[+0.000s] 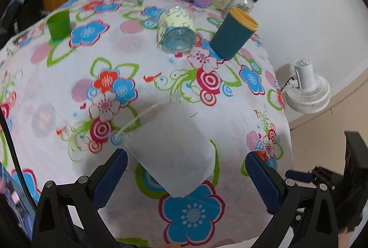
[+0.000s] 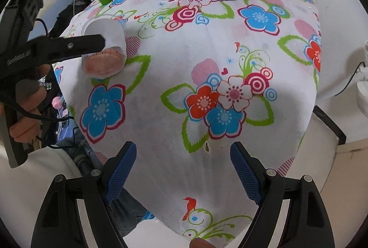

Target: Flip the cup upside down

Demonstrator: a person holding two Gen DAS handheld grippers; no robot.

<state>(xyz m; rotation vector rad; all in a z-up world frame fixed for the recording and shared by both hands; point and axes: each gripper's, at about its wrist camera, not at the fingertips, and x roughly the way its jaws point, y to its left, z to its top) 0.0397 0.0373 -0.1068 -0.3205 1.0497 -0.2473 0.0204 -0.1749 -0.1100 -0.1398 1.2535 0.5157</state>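
Left wrist: left hand-held gripper (image 1: 186, 175) gapes around a tilted, smooth white cup (image 1: 170, 151), seemingly untouched; right hand-held gripper (image 2: 182, 173) open, empty.

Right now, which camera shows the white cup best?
The left wrist view: the white cup fills the centre between the open left gripper fingers, tilted, its whole side visible. The right wrist view shows it small at the left edge, partly crossed by a left gripper finger, though its pinkish base shows there.
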